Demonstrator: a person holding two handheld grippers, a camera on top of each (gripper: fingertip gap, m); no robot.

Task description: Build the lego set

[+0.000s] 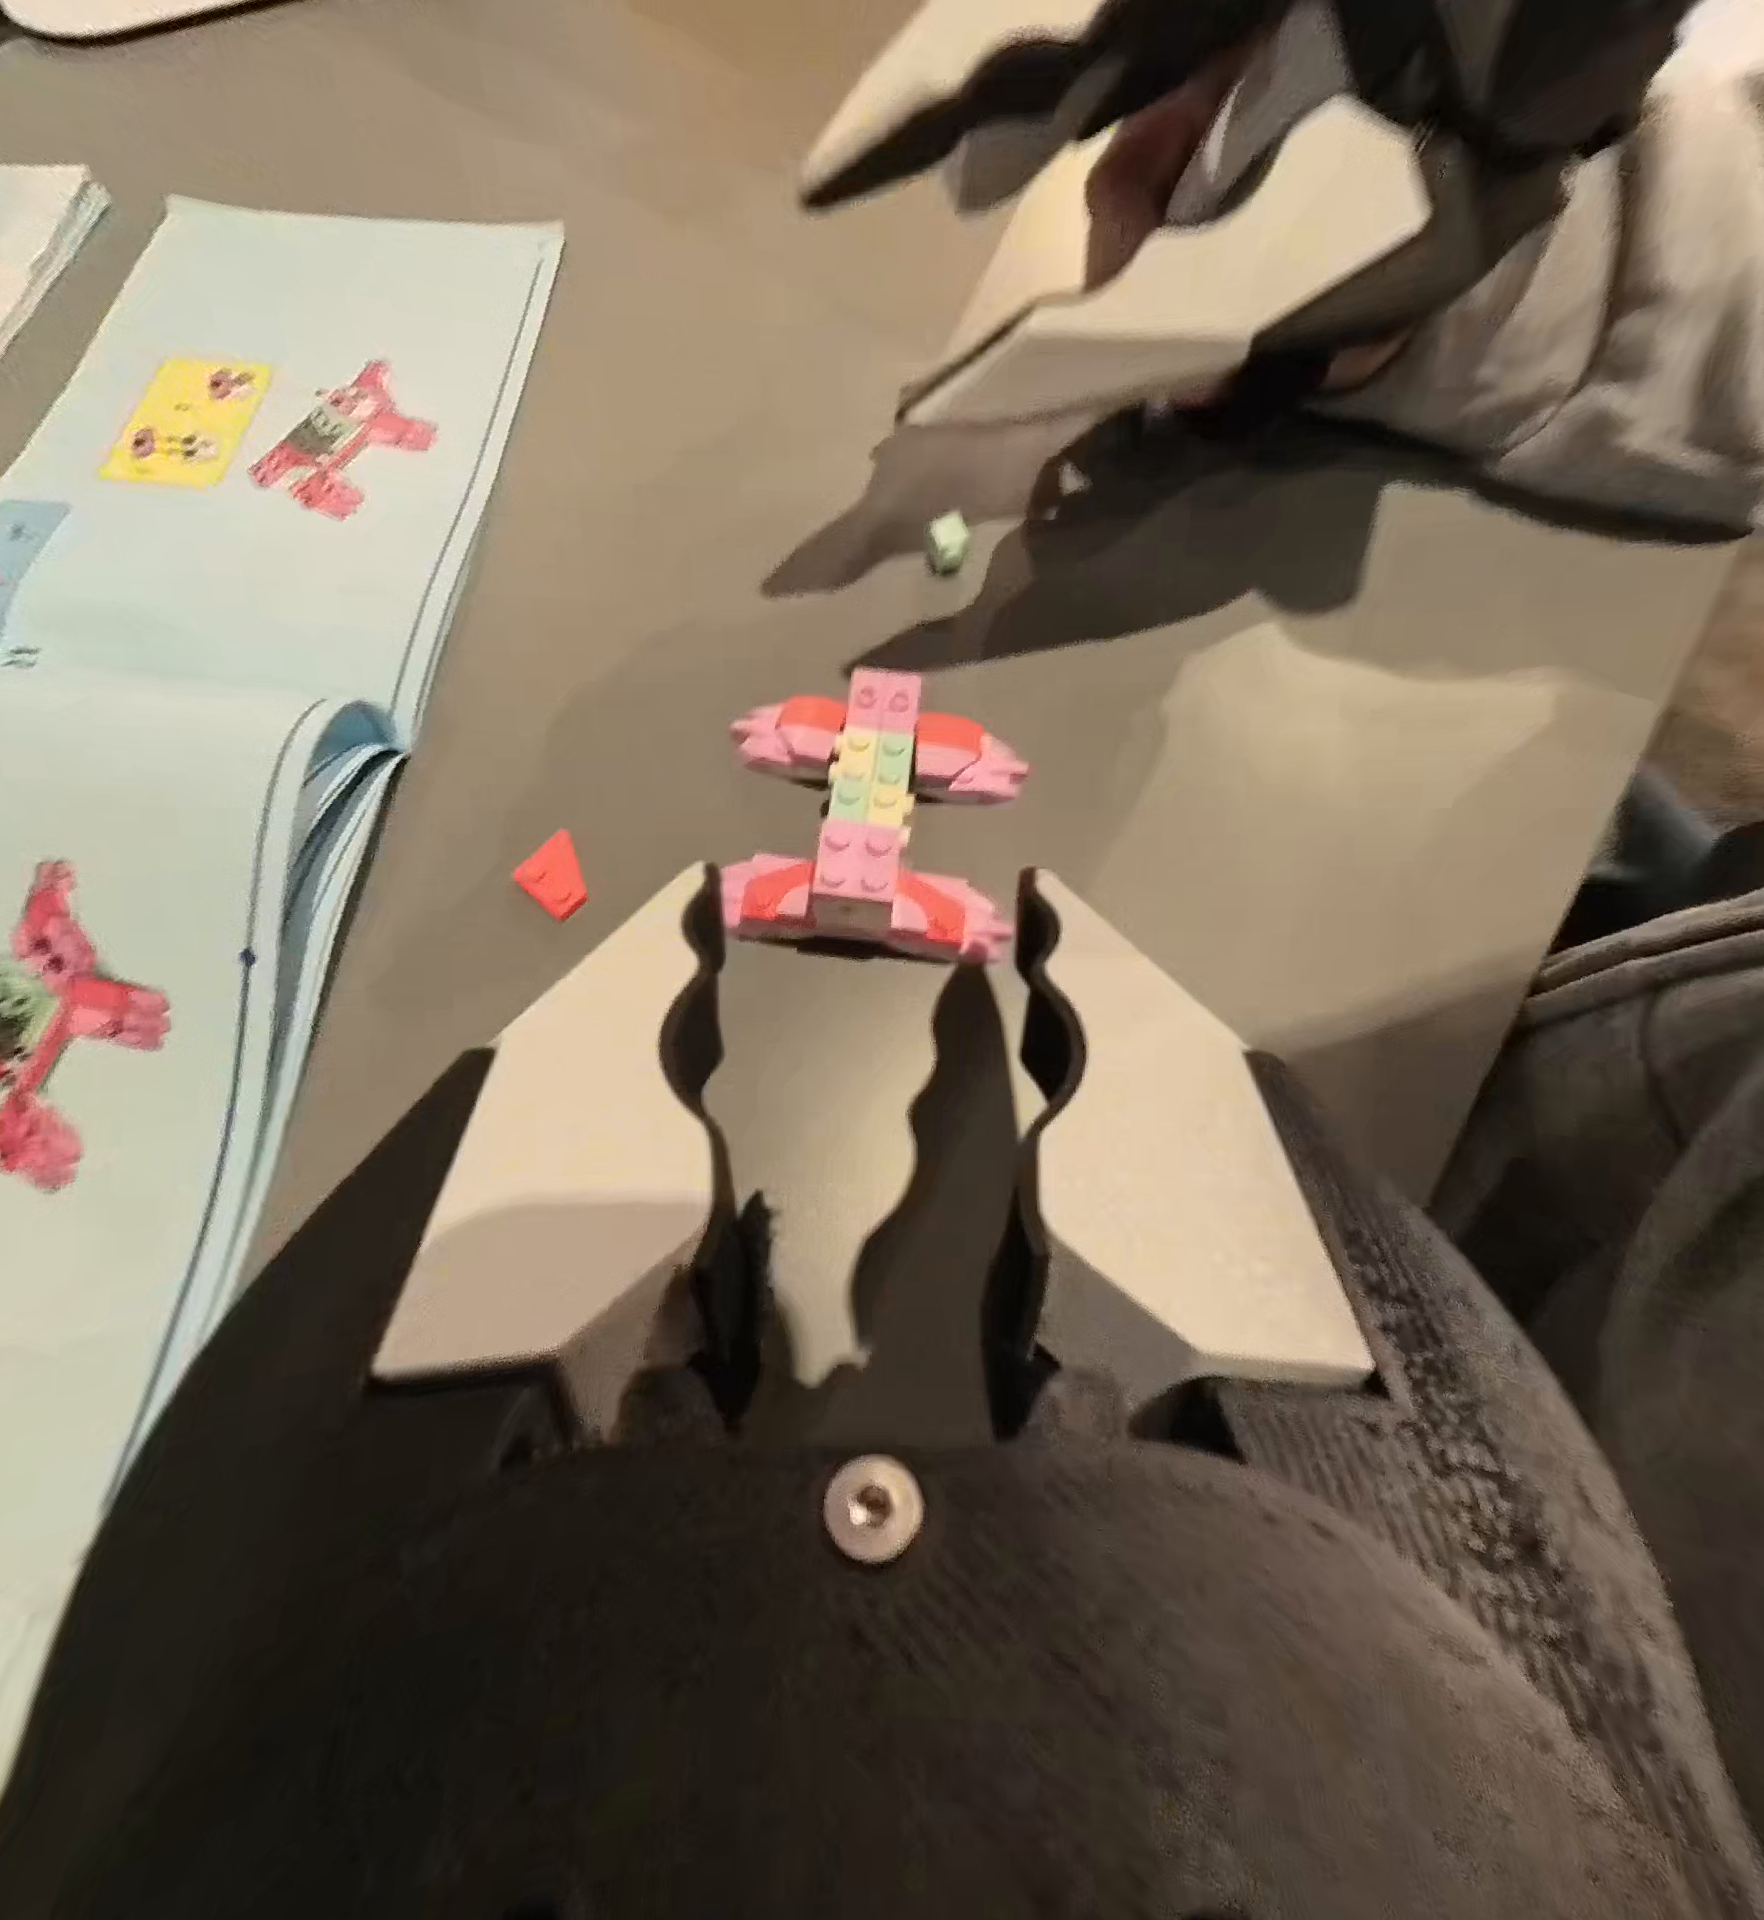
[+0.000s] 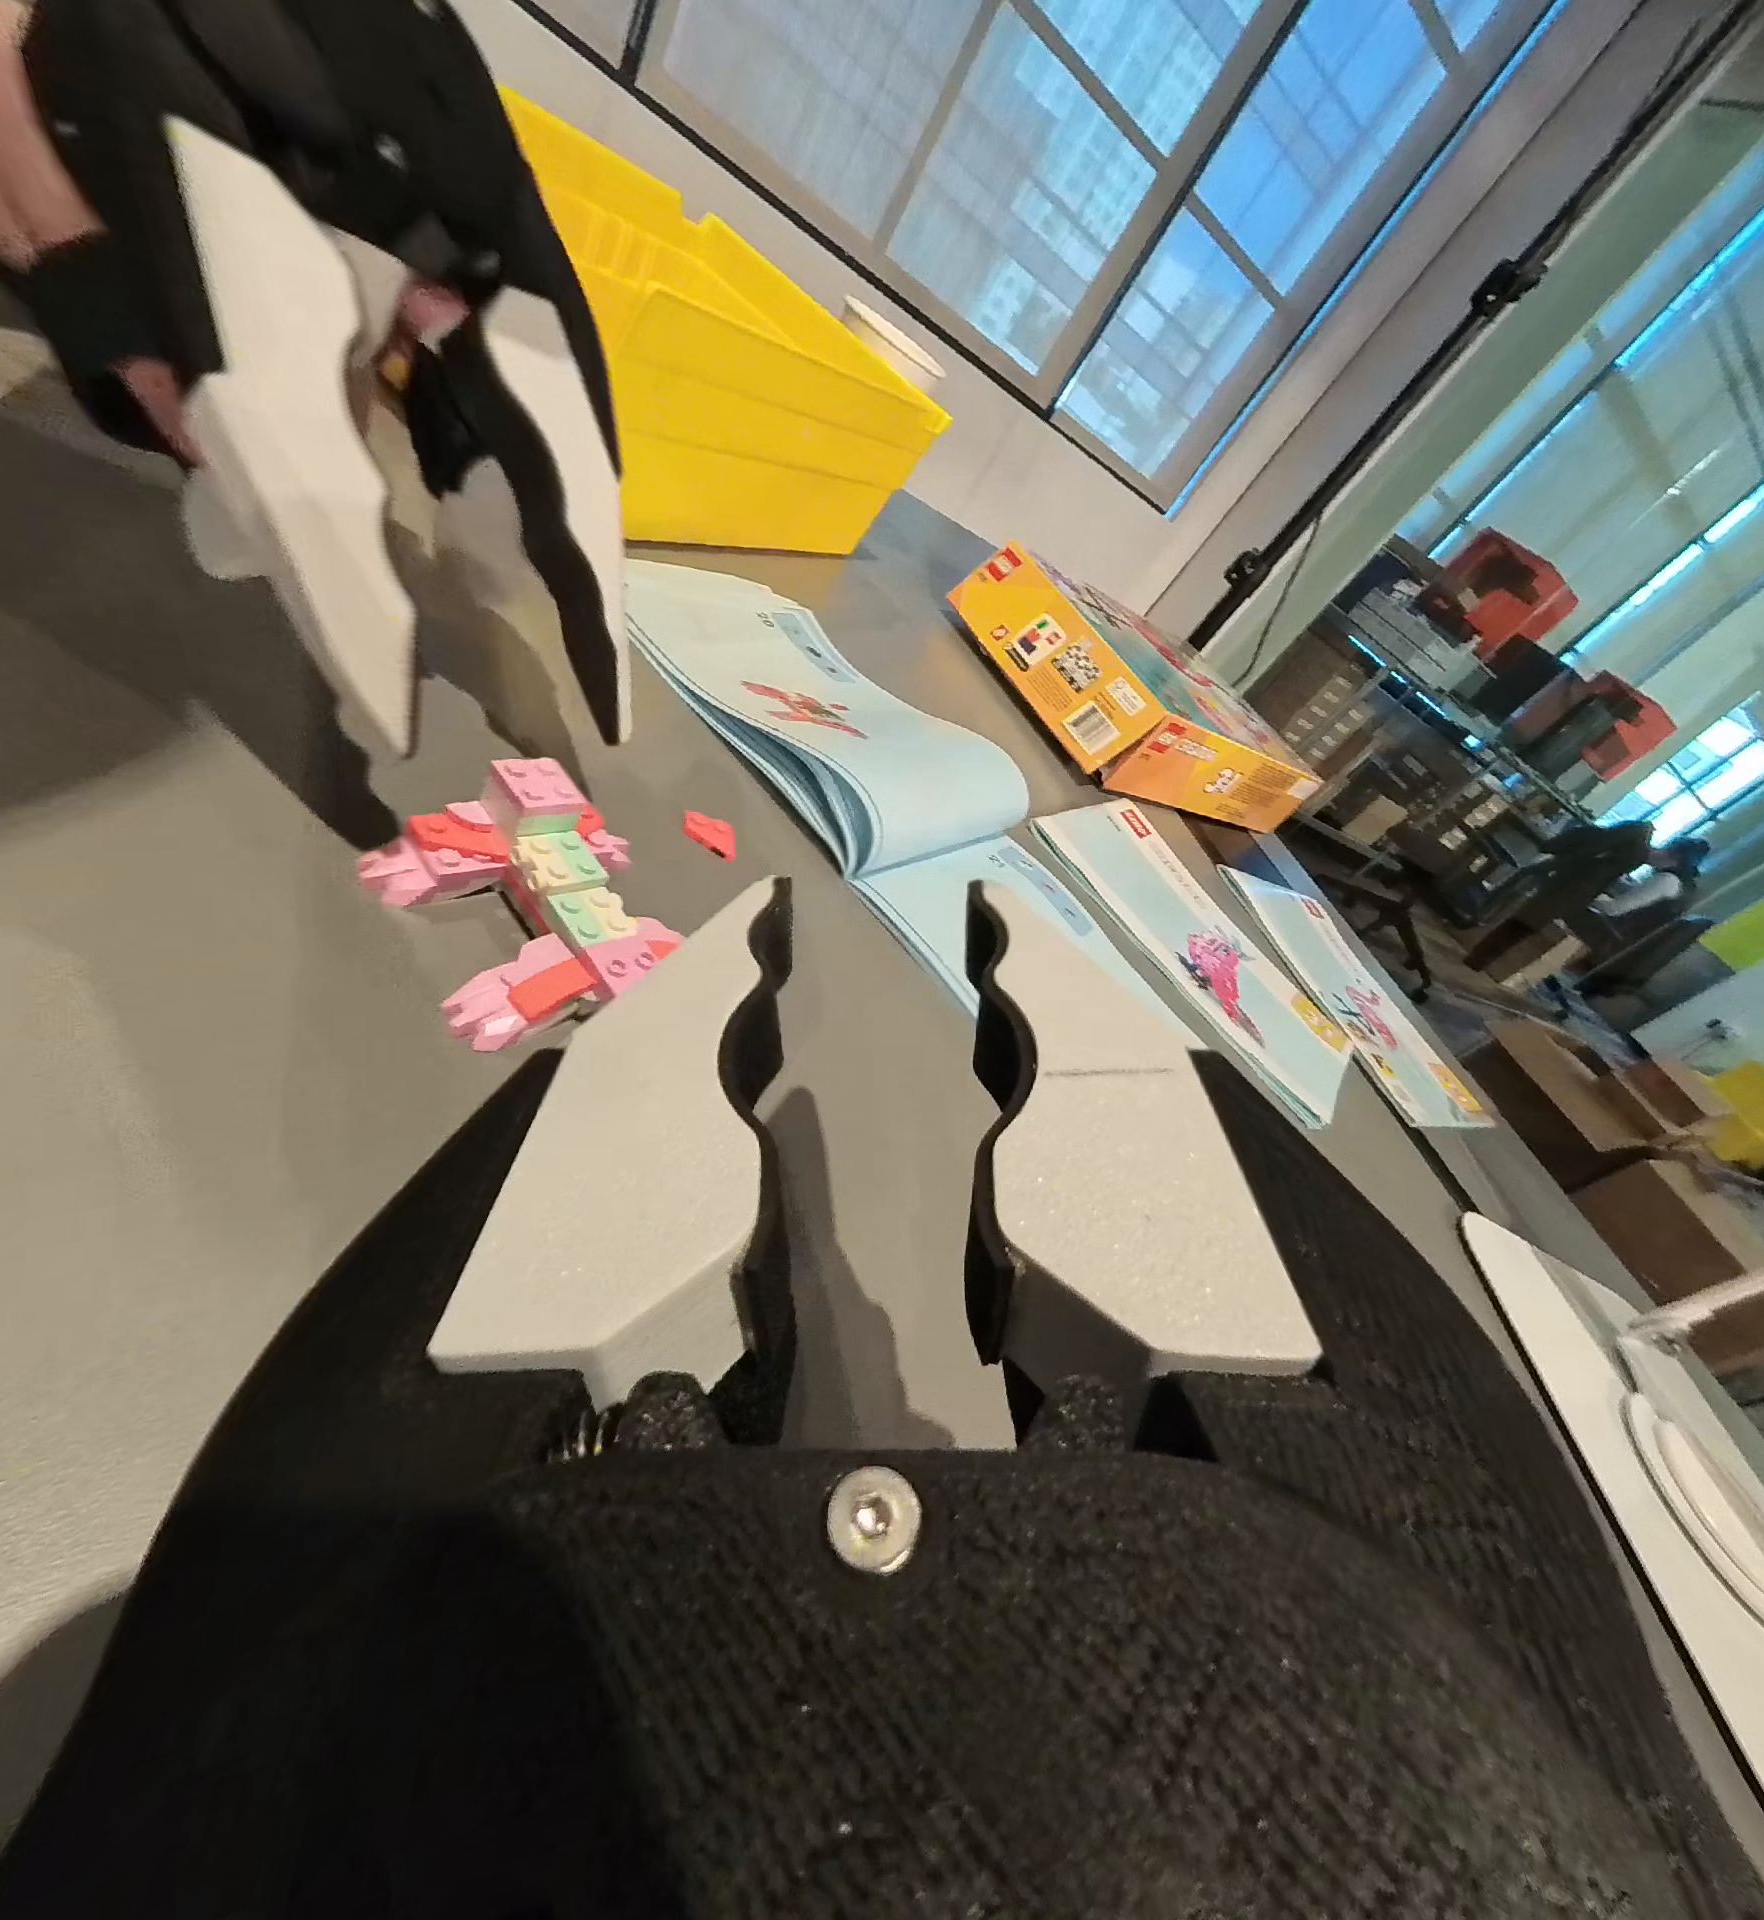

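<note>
Half-built pink model (image 1: 873, 821) on table (image 1: 649, 312), loose red piece (image 1: 553, 876) and green piece (image 1: 945, 542) (apparently unattached) beside it; left gripper (image 1: 862, 894) and right gripper (image 2: 878, 904) wide apart, empty.

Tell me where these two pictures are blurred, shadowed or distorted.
Left wrist view: the other tongs at top right are motion-blurred and cast a dark shadow toward the sharp pink lego model; the open instruction booklet is soft. Right wrist view: the far tongs at top left are smeared, wide-angle distortion bends the bright windows, and the yellow bins stay crisp.
</note>
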